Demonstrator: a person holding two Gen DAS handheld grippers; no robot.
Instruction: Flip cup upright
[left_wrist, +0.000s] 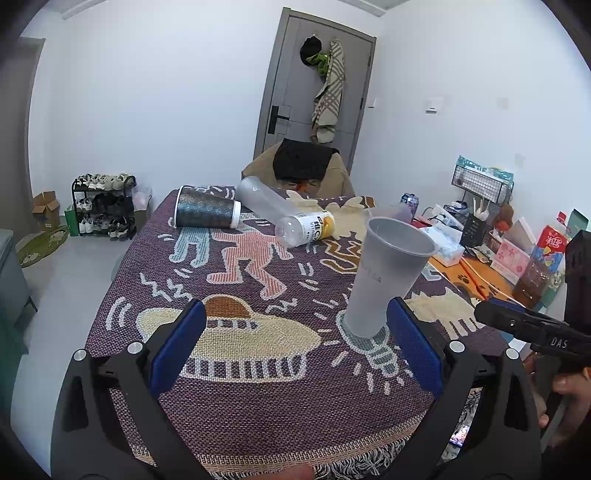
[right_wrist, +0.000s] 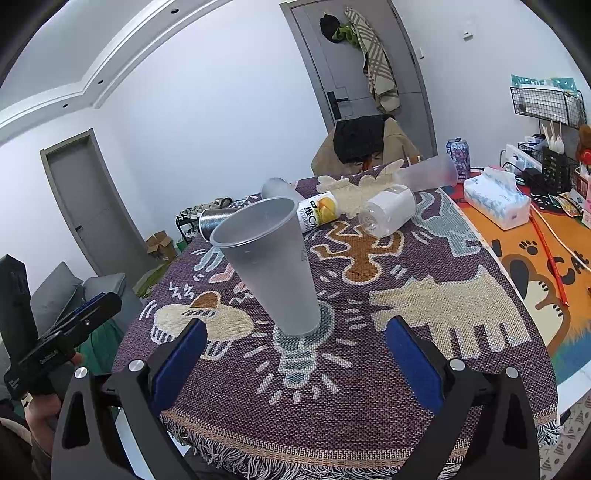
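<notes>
A frosted grey plastic cup (left_wrist: 388, 273) stands upright, mouth up, on the patterned purple tablecloth (left_wrist: 258, 387); it also shows in the right wrist view (right_wrist: 273, 266). My left gripper (left_wrist: 295, 328) is open and empty, its right blue pad (left_wrist: 410, 339) just beside the cup's base. My right gripper (right_wrist: 295, 339) is open and empty, with the cup standing a little ahead, between its fingers. The right gripper also shows at the right edge of the left wrist view (left_wrist: 524, 321), and the left gripper at the left edge of the right wrist view (right_wrist: 74, 325).
A dark cup (left_wrist: 207, 212), a clear cup (left_wrist: 258, 197) and a vitamin bottle (left_wrist: 306, 229) lie on their sides at the far end. Another bottle (right_wrist: 388, 214) and a frosted cup (right_wrist: 428, 173) also lie there. A tissue pack (right_wrist: 495, 199) and desk clutter are at the right.
</notes>
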